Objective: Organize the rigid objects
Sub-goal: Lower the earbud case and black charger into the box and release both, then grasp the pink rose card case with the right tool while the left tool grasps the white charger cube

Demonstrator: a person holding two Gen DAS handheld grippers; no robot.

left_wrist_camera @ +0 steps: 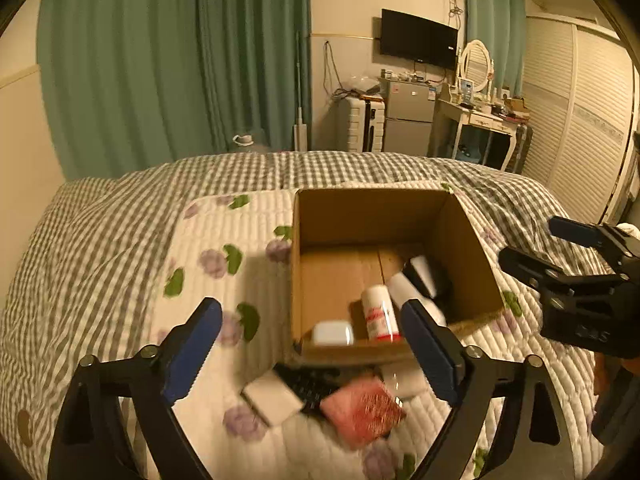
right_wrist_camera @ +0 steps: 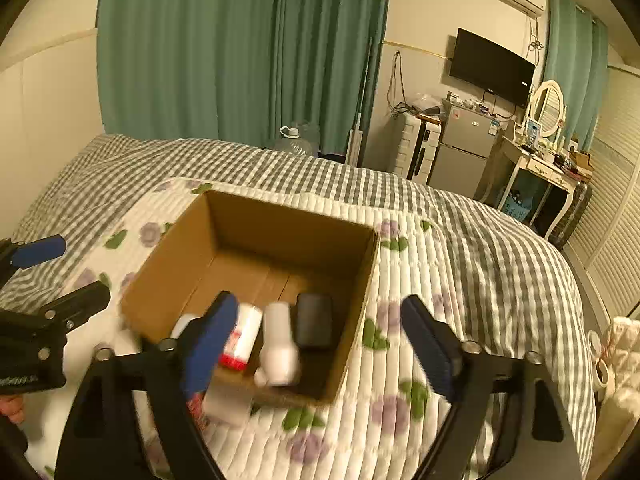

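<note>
An open cardboard box (left_wrist_camera: 336,216) (right_wrist_camera: 256,224) stands on the bed. Inside lie a red-and-white can (left_wrist_camera: 379,313) (right_wrist_camera: 240,340), a white bottle (left_wrist_camera: 404,290) (right_wrist_camera: 278,344), a black case (right_wrist_camera: 315,320) and a white case (left_wrist_camera: 333,333). In front of the box lie a red packet (left_wrist_camera: 362,410), a white block (left_wrist_camera: 272,398) and a black flat object (left_wrist_camera: 316,386). My left gripper (left_wrist_camera: 312,344) is open and empty above these loose things. My right gripper (right_wrist_camera: 316,340) is open and empty over the box's near right corner; it also shows in the left wrist view (left_wrist_camera: 528,244).
The bed has a white floral quilt (left_wrist_camera: 224,280) (right_wrist_camera: 400,400) over a grey checked cover (left_wrist_camera: 80,240). Beyond the bed are green curtains, a small fridge (left_wrist_camera: 408,116), a dressing table (left_wrist_camera: 484,120) and a wardrobe at right.
</note>
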